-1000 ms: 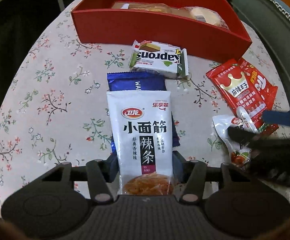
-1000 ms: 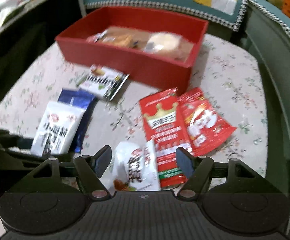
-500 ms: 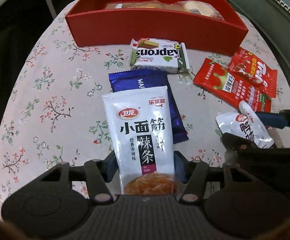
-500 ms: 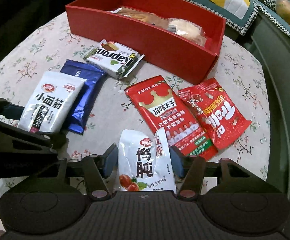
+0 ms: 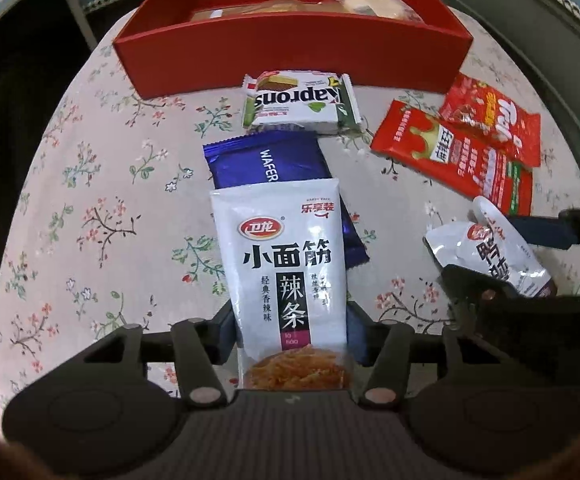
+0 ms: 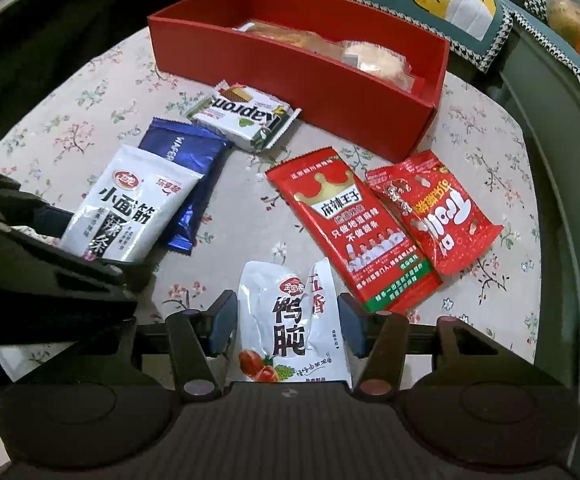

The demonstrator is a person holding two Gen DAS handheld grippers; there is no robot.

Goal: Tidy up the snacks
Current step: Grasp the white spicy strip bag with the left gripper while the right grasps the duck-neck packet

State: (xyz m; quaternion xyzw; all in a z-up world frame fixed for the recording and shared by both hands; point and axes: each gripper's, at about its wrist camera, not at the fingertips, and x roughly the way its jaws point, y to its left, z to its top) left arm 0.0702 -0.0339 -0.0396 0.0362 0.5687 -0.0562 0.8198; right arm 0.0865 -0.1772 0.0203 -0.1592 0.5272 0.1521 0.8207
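Two packets in my jaws, red box ahead

My left gripper [image 5: 290, 336] grips the white spicy-strip packet [image 5: 286, 276], its long axis pointing at the red box [image 5: 290, 60] straight ahead; my right gripper [image 6: 286, 324] pinches the white gizzard pouch [image 6: 290, 320], the box lying up-left. Both packets' lower ends are hidden by my jaws.

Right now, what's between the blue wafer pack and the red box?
The green-and-white Kaprons wafer pack lies between the blue wafer pack and the red box, close against the box's front wall. The left wrist view shows it best.
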